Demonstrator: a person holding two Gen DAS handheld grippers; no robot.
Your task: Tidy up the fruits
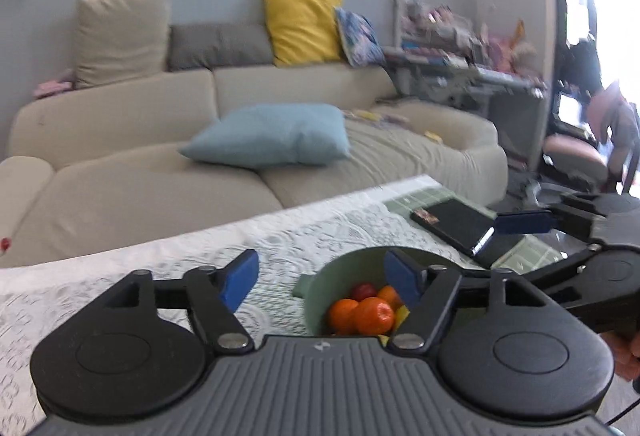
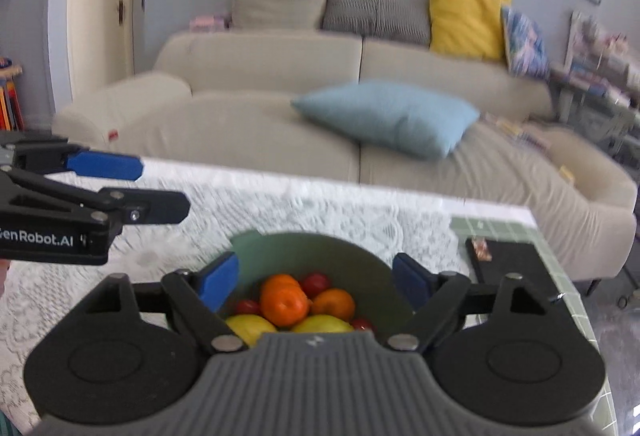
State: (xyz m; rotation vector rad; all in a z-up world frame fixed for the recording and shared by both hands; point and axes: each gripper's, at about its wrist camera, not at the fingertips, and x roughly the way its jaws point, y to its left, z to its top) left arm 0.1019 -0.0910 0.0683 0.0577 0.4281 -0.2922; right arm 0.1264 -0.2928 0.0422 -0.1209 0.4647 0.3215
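1. Both tools are empty: the left gripper (image 1: 322,278) has its blue pads spread wide with nothing between them, and the right gripper (image 2: 316,278) stands equally wide, also holding nothing.
2. The fruits sit piled in a green bowl (image 2: 320,248) on the lace-covered tabletop (image 2: 320,208), just beyond both sets of fingers — oranges (image 2: 285,302) on top, yellow fruit (image 2: 326,324) at the near side, small red ones (image 2: 316,282) tucked between.
3. Handling, as I judge it: the oranges look firm, fairly light and round, so take one across its widest part or it may roll free.
4. The red ones look small and soft — close on them gently.
5. The bowl looks rigid with a smooth wall; its rim is the best hold.
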